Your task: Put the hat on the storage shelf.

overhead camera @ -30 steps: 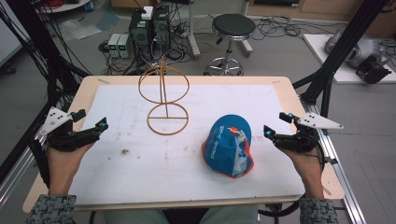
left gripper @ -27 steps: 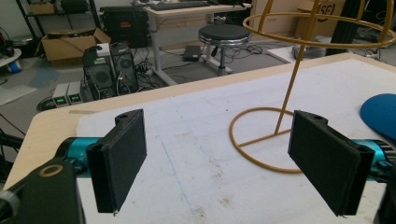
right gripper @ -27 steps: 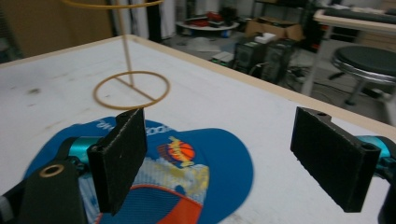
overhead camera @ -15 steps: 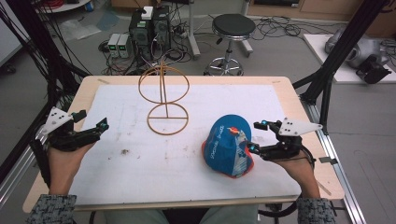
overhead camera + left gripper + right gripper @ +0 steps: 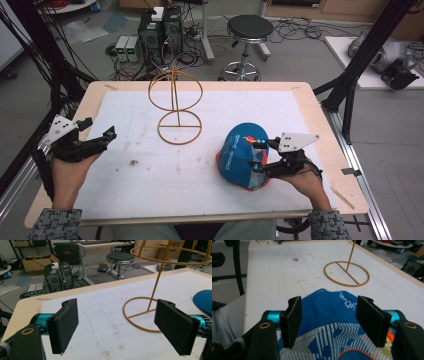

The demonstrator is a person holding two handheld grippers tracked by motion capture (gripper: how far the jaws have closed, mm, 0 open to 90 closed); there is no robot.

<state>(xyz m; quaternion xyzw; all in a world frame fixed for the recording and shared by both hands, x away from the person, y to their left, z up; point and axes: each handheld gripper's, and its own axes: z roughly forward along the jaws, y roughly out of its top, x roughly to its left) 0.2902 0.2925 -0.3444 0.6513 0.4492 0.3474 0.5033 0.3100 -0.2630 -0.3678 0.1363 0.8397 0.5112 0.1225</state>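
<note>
A blue cap (image 5: 240, 155) with white lettering and an orange-edged brim lies on the white mat at the right. My right gripper (image 5: 256, 156) is open at the cap's right side, its jaws over the cap's edge; in the right gripper view the cap (image 5: 327, 315) shows between and below the spread jaws of the gripper (image 5: 331, 322). A yellow wire stand (image 5: 177, 107) with a round base and hoop top rises mid-table, also the stand (image 5: 155, 290) ahead of my left gripper (image 5: 120, 327). My left gripper (image 5: 109, 134) hangs open and empty at the mat's left edge.
The white mat (image 5: 150, 165) covers most of the wooden table (image 5: 320, 130), with a few dirt specks (image 5: 133, 162) left of centre. Behind the table stand a black stool (image 5: 248, 30) and computer boxes (image 5: 160, 27). Black frame struts (image 5: 360, 60) flank the table.
My right gripper has moved left from the table's right edge to the cap, its jaws now over the cap's right side. The left gripper has barely moved.
</note>
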